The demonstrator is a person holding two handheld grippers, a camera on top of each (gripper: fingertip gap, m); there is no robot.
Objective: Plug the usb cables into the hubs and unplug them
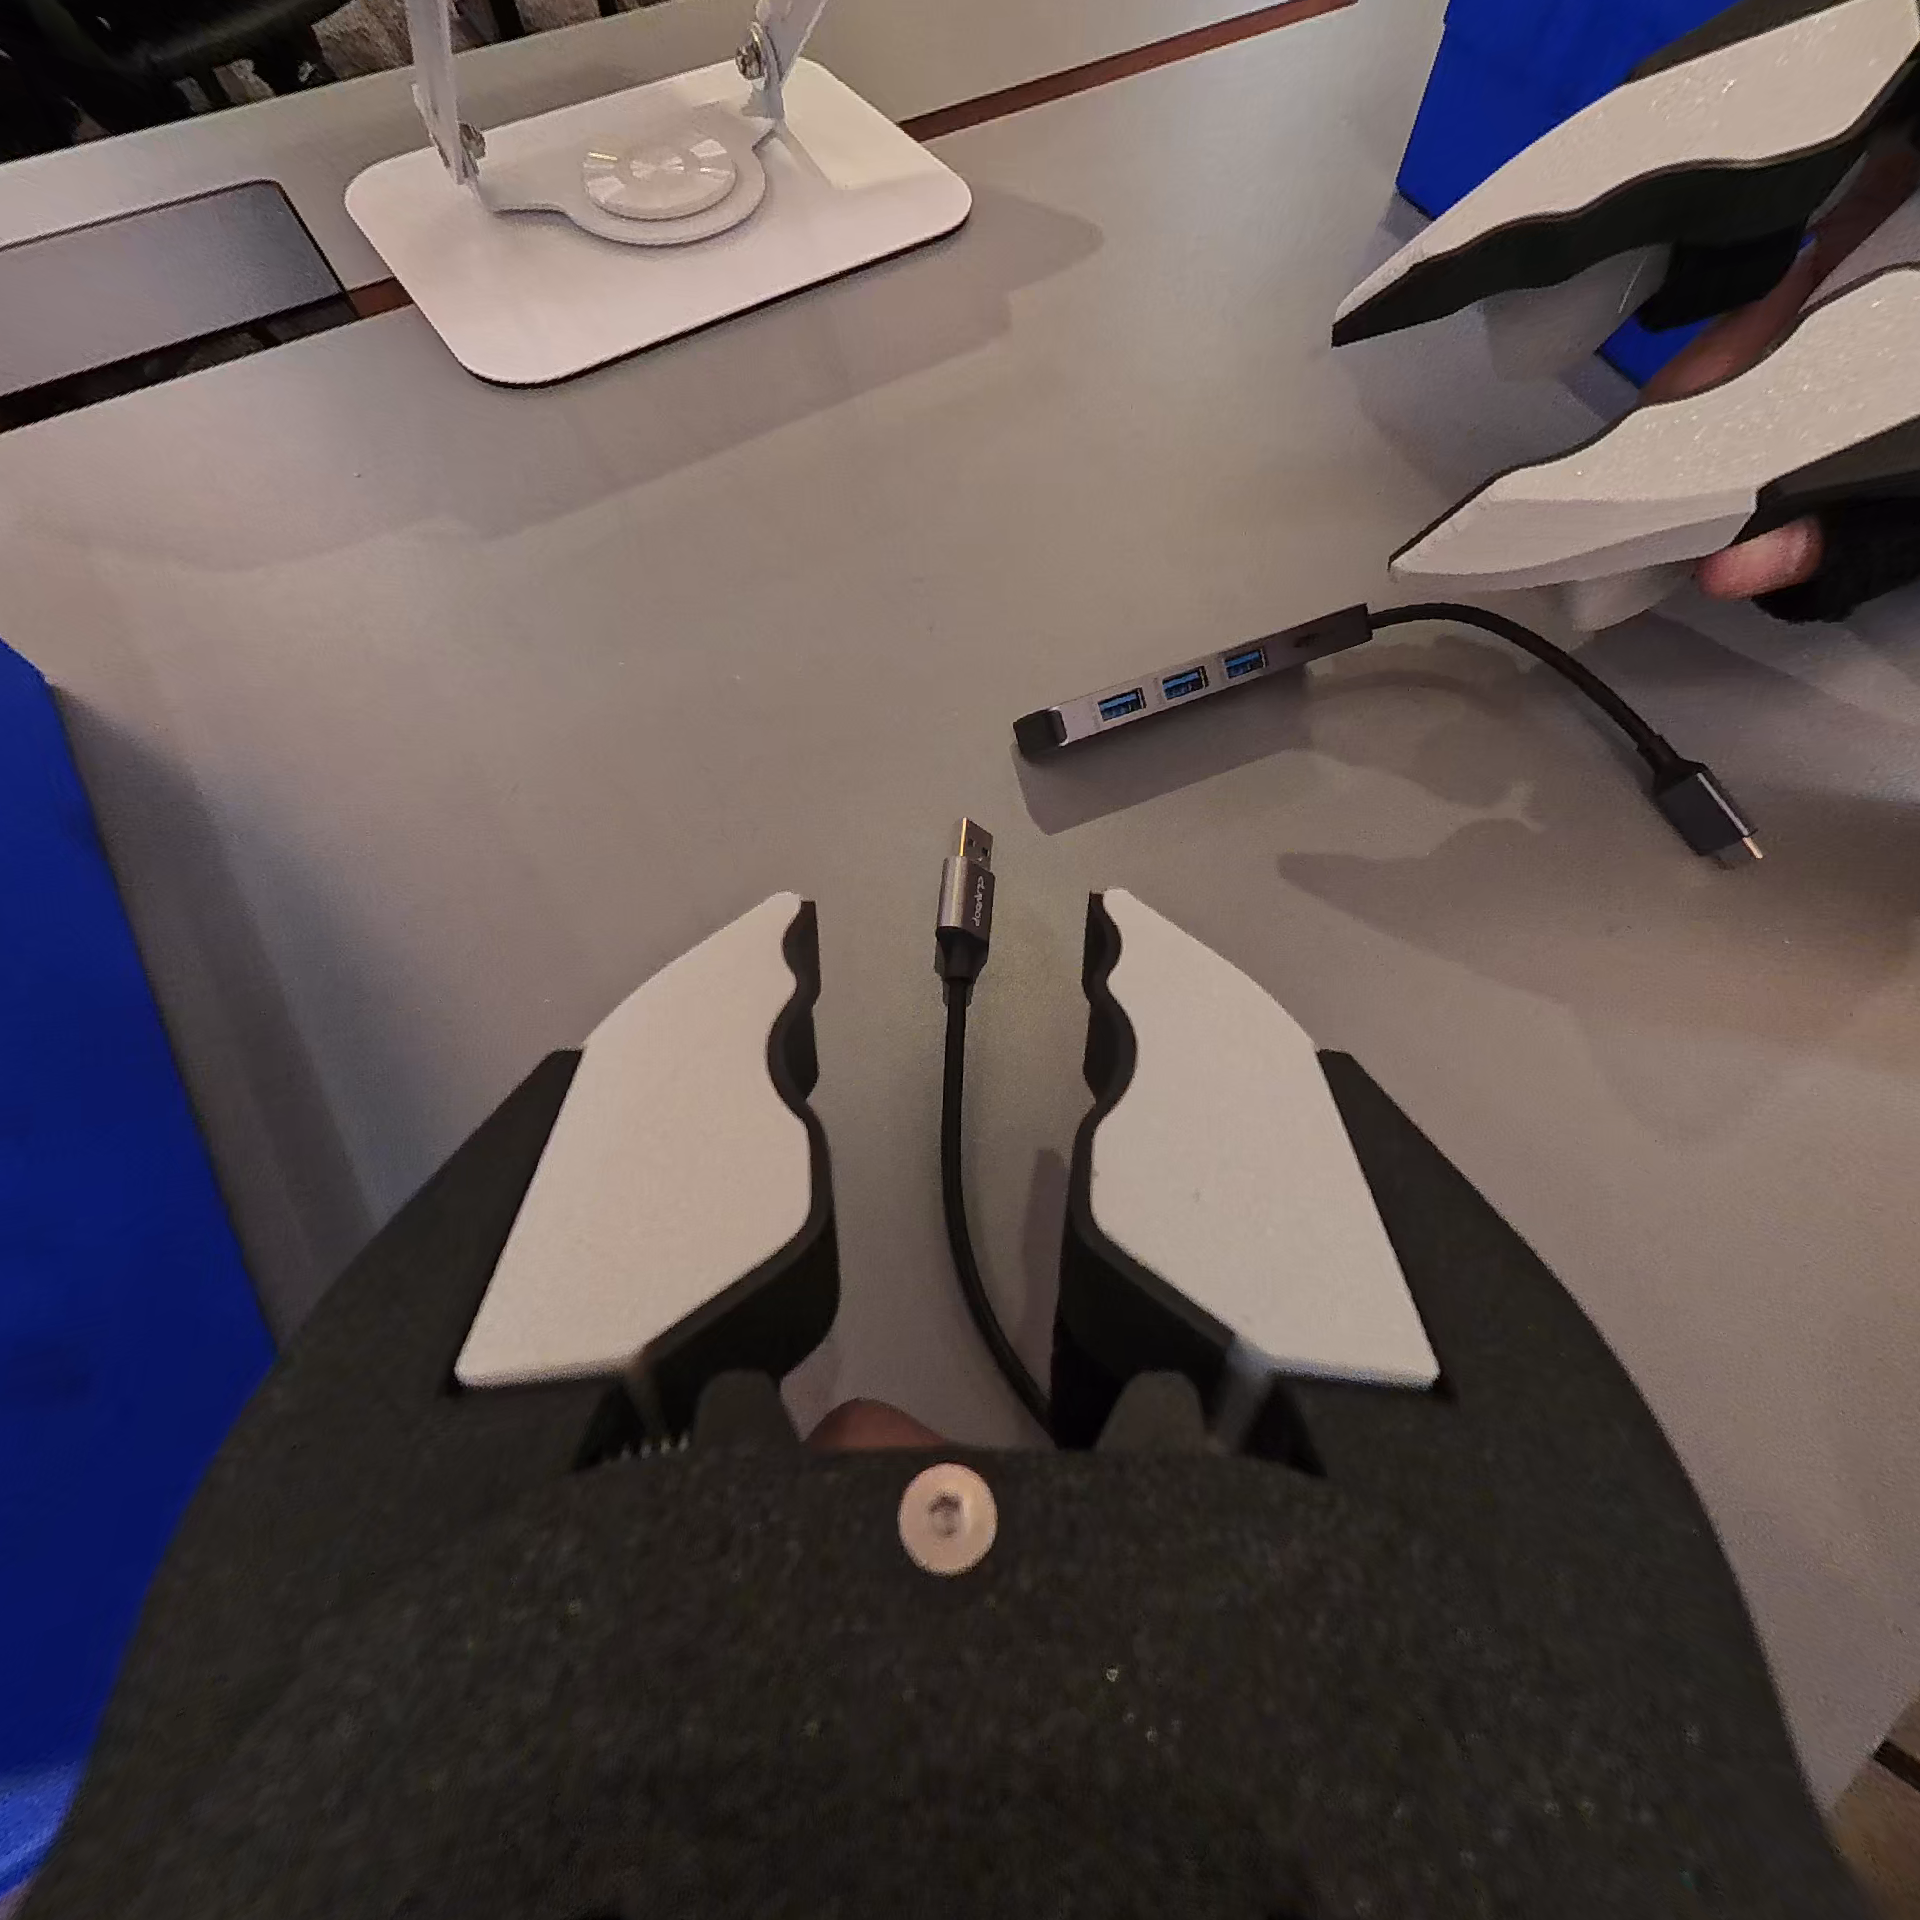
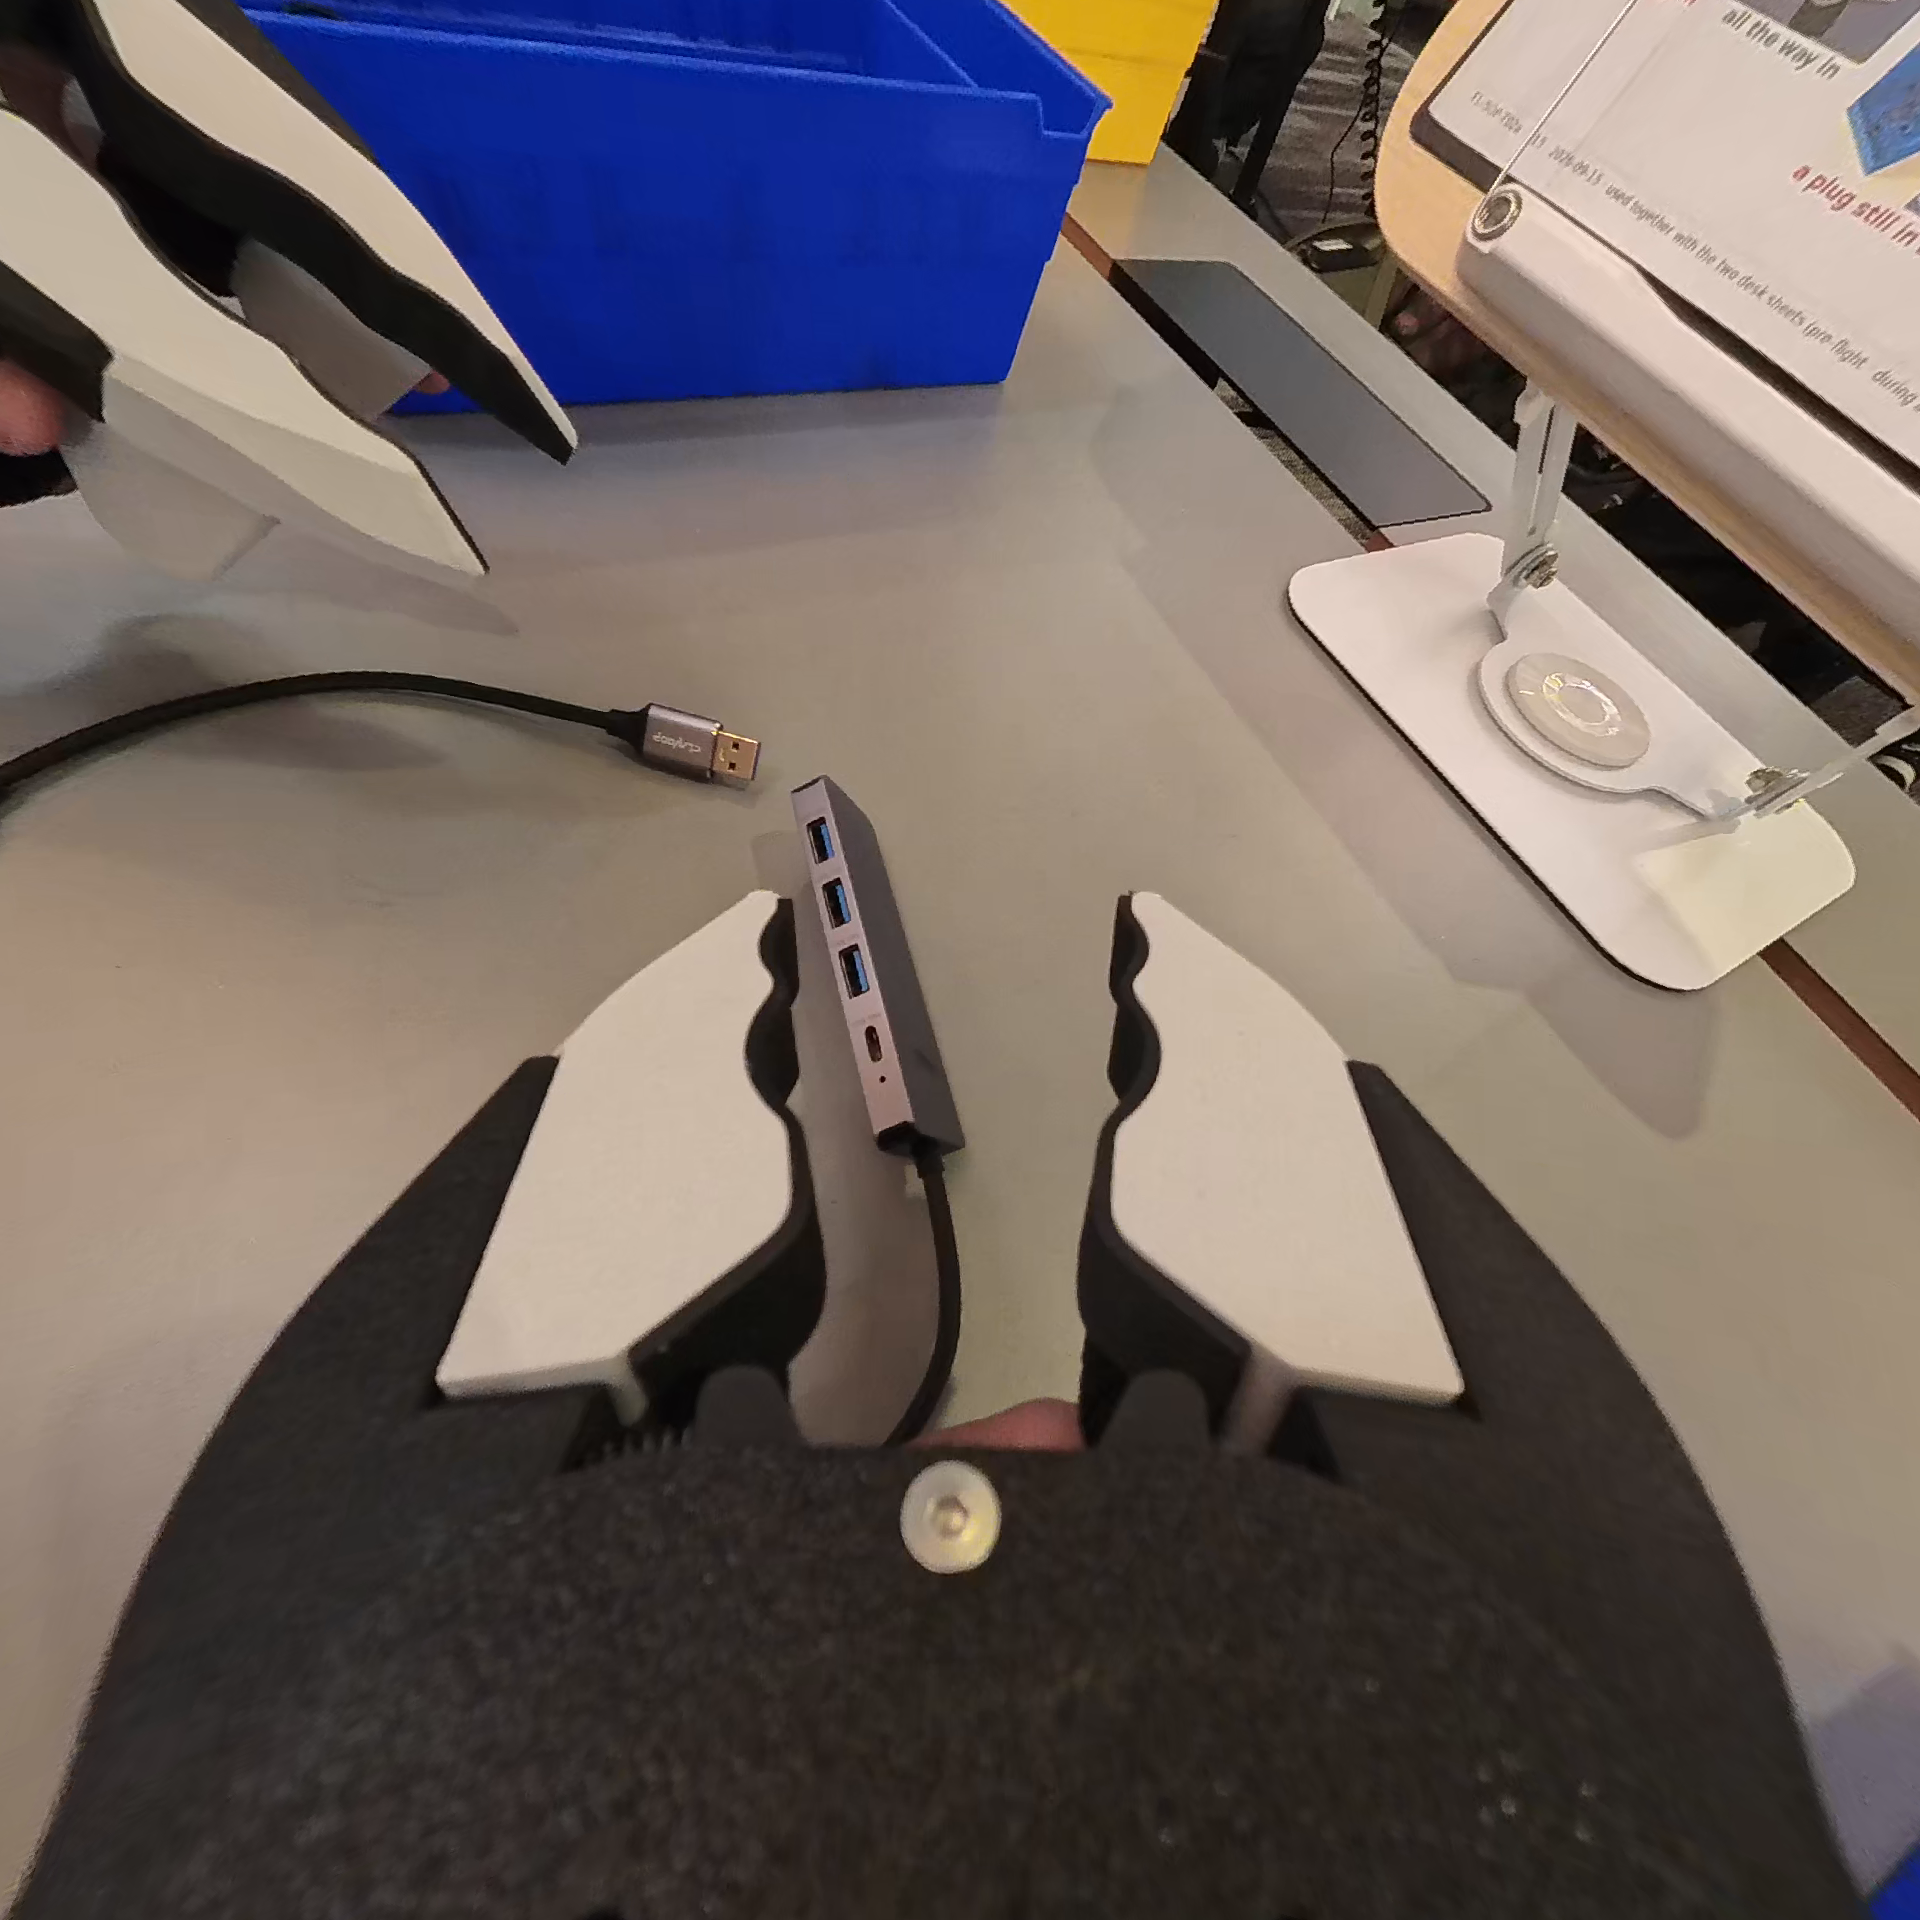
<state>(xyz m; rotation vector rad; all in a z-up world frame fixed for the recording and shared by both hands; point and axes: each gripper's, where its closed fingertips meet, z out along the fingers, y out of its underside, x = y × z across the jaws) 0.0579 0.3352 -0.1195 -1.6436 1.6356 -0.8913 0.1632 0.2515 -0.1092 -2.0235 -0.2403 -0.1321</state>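
Only rightward, blue bin (image 2: pixel 665 208)

Hub (image 2: pixel 878 966): 1, with 3 blue ports; USB cable (image 2: pixel 681 739): 1; grippers: 2, left gripper (image 1: pixel 948 906), right gripper (image 2: pixel 951 909); blue bin (image 2: pixel 665 197): 1; white stand (image 2: pixel 1558 769): 1
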